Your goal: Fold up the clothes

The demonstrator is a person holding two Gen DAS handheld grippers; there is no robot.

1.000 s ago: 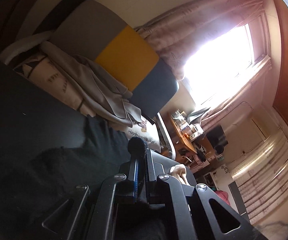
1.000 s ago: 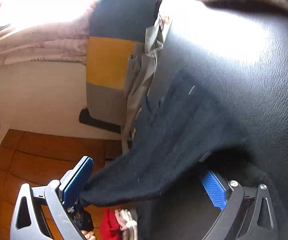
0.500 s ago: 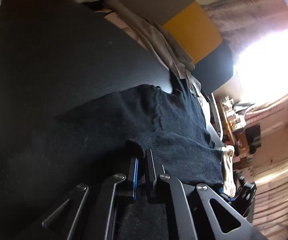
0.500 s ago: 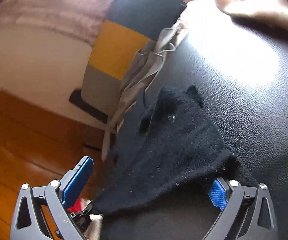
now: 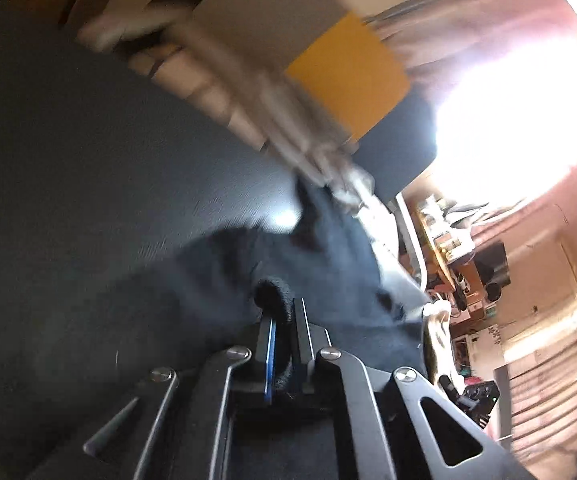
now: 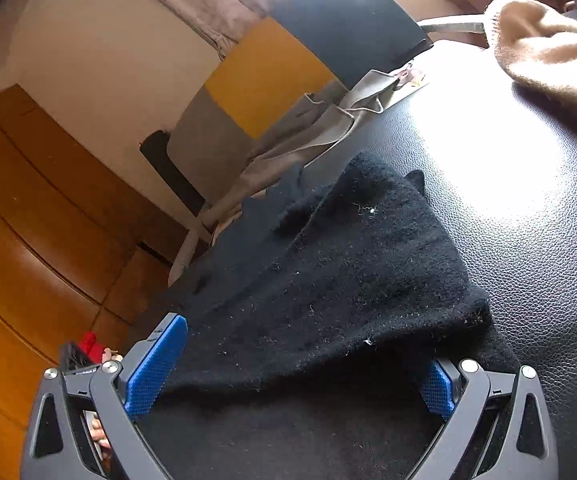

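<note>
A black knit garment (image 6: pixel 340 280) lies on a black leather surface (image 6: pixel 528 264). My right gripper (image 6: pixel 288 364) is open, its blue pads (image 6: pixel 152 364) spread wide, with the garment's near edge lying between them. My left gripper (image 5: pixel 284 320) is shut on a bunched fold of the same black garment (image 5: pixel 328 256), which drapes away from the fingers over the dark surface (image 5: pixel 88 184). The left wrist view is blurred by motion.
A grey, yellow and dark blue cushion (image 6: pixel 272 72) stands at the back with a grey cloth (image 6: pixel 320 132) draped in front of it. A beige knit garment (image 6: pixel 548 52) lies at the far right. A bright window (image 5: pixel 520 112) and cluttered shelf (image 5: pixel 452 248) show behind.
Both grippers have swung and the views turned. The left gripper keeps its hold on the black fold. The garment has come down flatter on the leather between the open right fingers.
</note>
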